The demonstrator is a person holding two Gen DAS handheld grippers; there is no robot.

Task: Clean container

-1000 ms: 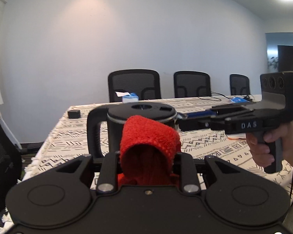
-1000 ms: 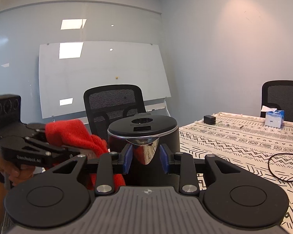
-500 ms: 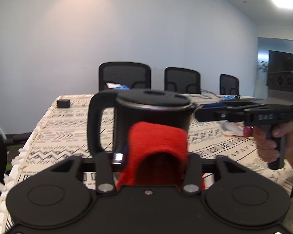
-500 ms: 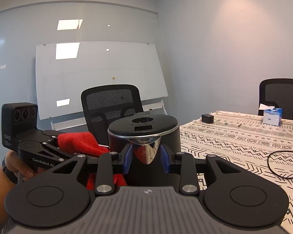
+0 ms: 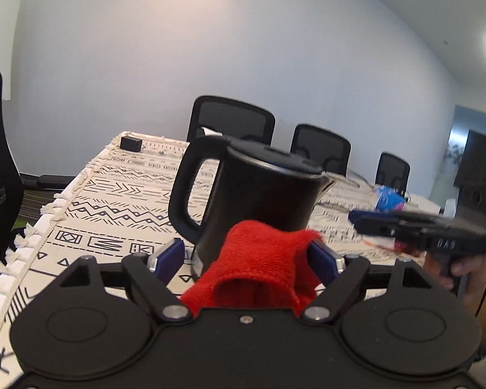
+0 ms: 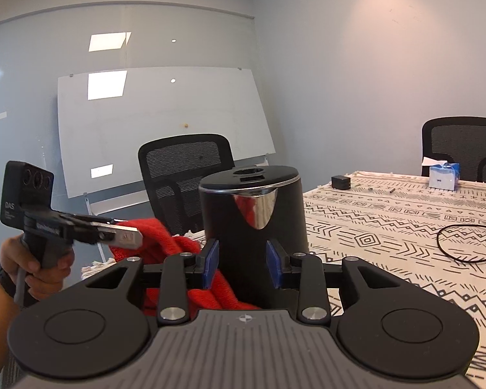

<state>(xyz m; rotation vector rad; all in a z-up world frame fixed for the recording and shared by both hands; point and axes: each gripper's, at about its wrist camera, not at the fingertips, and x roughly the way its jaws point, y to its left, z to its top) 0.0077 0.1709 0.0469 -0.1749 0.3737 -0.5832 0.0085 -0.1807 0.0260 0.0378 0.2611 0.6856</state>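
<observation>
A black electric kettle [image 5: 262,201] with a chrome spout stands on the patterned tablecloth [image 5: 113,194]; it also shows in the right wrist view [image 6: 252,214]. My left gripper [image 5: 246,256] is open, its blue pads spread wide. A red cloth [image 5: 259,265] lies loose between them, just before the kettle's base. My right gripper [image 6: 241,261] is open, its blue pads apart on either side of the kettle's front and clear of the spout. The cloth [image 6: 158,240] hangs left of the kettle there, under the left gripper's fingers [image 6: 126,236].
Black office chairs [image 5: 233,123] line the table's far side. A small black box [image 5: 131,143] sits at the far corner. A blue tissue box [image 6: 442,176] and a black cable loop [image 6: 469,243] lie on the cloth to the right. A whiteboard [image 6: 162,123] leans behind.
The kettle has come down onto the table. My right gripper has let go of the spout and opened. My left gripper has opened, so the red cloth lies loose.
</observation>
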